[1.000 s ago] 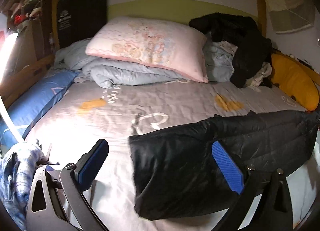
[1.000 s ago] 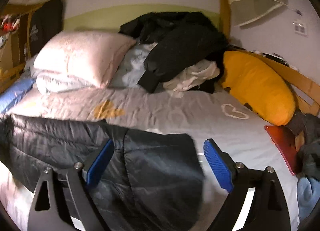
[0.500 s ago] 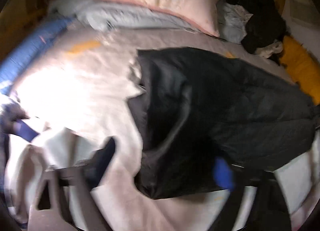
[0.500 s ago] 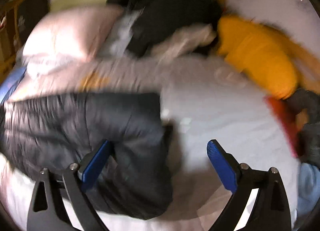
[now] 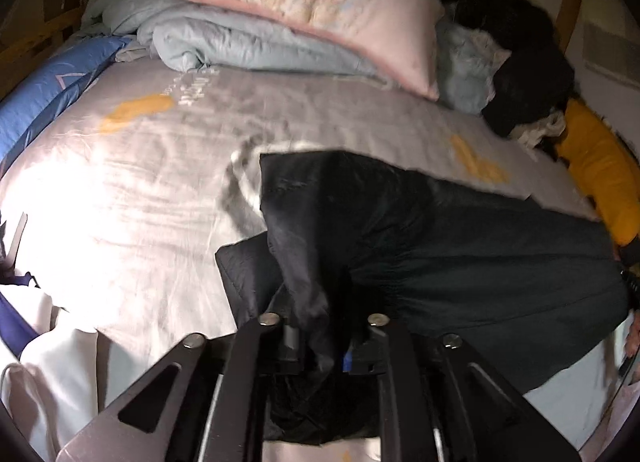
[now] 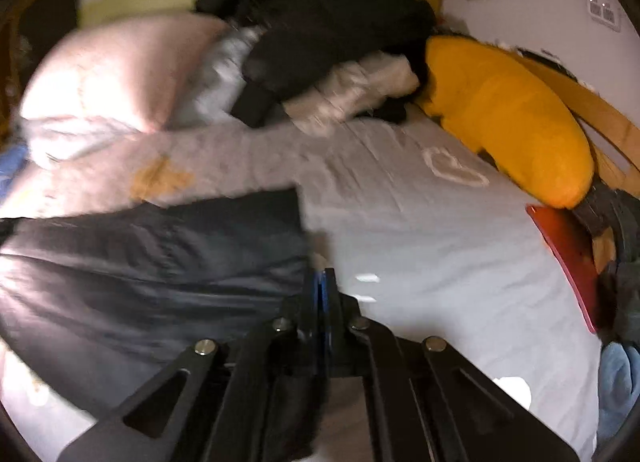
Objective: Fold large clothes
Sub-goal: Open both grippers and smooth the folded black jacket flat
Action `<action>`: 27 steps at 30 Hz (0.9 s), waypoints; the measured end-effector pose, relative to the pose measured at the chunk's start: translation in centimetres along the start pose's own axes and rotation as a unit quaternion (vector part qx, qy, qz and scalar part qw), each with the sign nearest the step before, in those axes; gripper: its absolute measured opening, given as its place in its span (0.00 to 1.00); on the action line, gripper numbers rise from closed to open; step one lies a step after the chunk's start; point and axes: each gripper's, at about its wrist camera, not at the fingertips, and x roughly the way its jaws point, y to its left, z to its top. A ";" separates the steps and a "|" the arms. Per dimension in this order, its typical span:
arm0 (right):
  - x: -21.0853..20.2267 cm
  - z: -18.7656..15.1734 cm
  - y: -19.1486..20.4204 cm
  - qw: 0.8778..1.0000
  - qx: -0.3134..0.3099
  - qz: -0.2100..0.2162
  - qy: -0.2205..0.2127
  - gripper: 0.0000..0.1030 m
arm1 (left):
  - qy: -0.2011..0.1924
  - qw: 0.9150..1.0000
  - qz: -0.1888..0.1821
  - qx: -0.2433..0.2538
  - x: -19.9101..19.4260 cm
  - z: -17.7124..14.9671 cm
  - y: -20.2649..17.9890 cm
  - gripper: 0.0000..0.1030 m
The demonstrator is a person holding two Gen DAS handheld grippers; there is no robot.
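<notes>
A large black quilted jacket [image 5: 460, 246] lies folded across the grey bedsheet [image 5: 160, 181]. My left gripper [image 5: 320, 346] is shut on its near left edge, with dark cloth bunched between the fingers. In the right wrist view the same jacket [image 6: 152, 270] spreads to the left. My right gripper [image 6: 322, 302] is shut, blue pads pressed together at the jacket's right edge; the cloth appears pinched there, but blur makes it unclear.
A pink pillow [image 5: 312, 9] on a pale blue duvet [image 5: 240, 45] sits at the head of the bed. A heap of black clothes [image 6: 332, 17] and a yellow cushion [image 6: 508, 117] fill the far right. A red object [image 6: 568, 258] lies at the right edge.
Both grippers went from wide open to shut at the jacket's near edge. The cameras dropped closer to the bed, and the jacket's left side has bunched up.
</notes>
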 end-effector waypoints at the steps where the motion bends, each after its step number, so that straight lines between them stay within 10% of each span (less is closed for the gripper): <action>1: 0.7 -0.1 -0.3 1.000 0.006 0.002 0.014 0.01 | -0.004 1.000 0.009 0.010 0.0 -0.2 0.0 0.27; 13: -6.8 -0.8 0.3 0.992 0.028 0.090 -0.078 0.10 | -0.128 0.988 0.062 0.060 -8.2 -1.3 -3.0 0.79; 21: -8.7 -3.0 8.0 0.977 -0.084 0.180 -0.072 0.82 | -0.101 0.992 -0.005 0.081 -8.6 -2.7 -6.9 0.94; 27: -2.5 -4.7 10.4 0.985 -0.126 0.114 0.034 0.86 | -0.055 0.993 0.015 0.103 -4.3 -3.7 -8.1 0.94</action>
